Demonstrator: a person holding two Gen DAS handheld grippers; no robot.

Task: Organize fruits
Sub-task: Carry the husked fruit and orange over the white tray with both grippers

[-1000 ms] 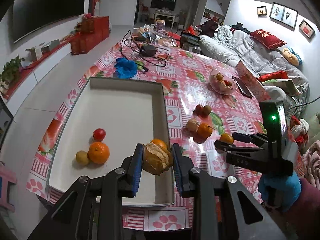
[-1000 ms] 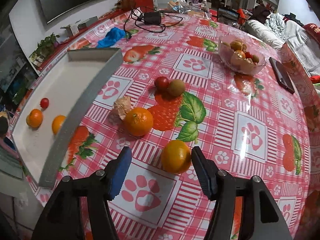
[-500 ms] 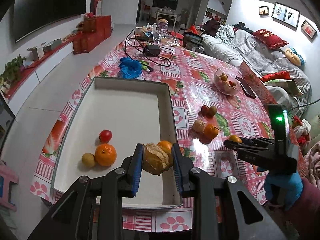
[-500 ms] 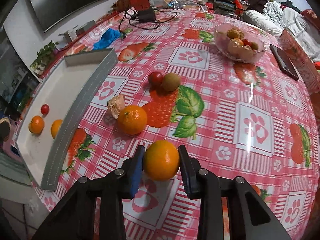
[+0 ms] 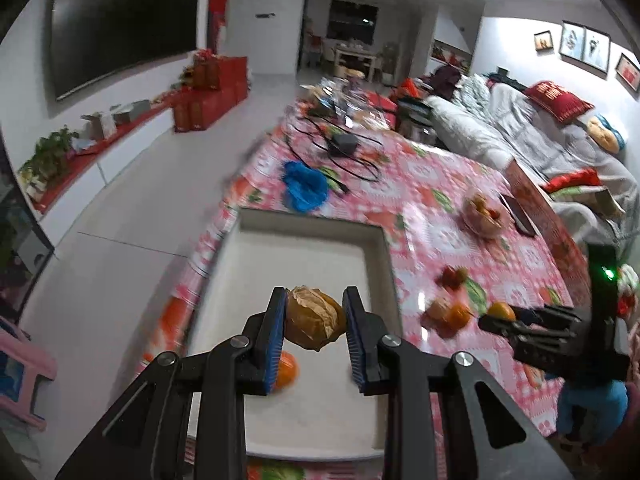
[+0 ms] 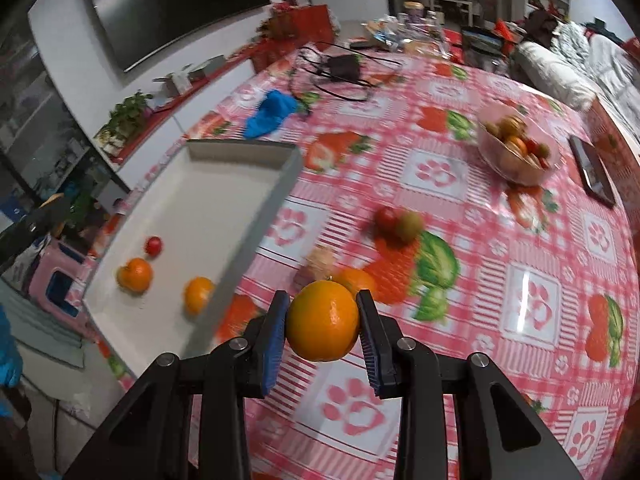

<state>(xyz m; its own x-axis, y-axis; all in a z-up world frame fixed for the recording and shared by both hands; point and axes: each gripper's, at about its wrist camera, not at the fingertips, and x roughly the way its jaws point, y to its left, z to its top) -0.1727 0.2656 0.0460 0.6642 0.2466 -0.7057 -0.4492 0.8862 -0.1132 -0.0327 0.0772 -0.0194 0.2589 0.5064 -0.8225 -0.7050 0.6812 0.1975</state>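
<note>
The table (image 6: 532, 216), under a red-and-white paw-print cloth, carries a white tray (image 6: 256, 224), loose fruit (image 6: 400, 222), a glass fruit bowl (image 6: 516, 152), a blue cloth (image 6: 270, 114), and cables (image 6: 340, 76).

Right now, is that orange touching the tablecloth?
Apart: the right wrist view shows the orange clamped in the right gripper, lifted above the tablecloth.

White tray's (image 6: 256, 216) far half lies bare; three fruits (image 6: 136, 274) crowd its near end.

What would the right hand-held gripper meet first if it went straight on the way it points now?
Probably the orange on the tablecloth, just beyond the orange it holds in the right hand-held gripper. Depth is unclear.
</note>
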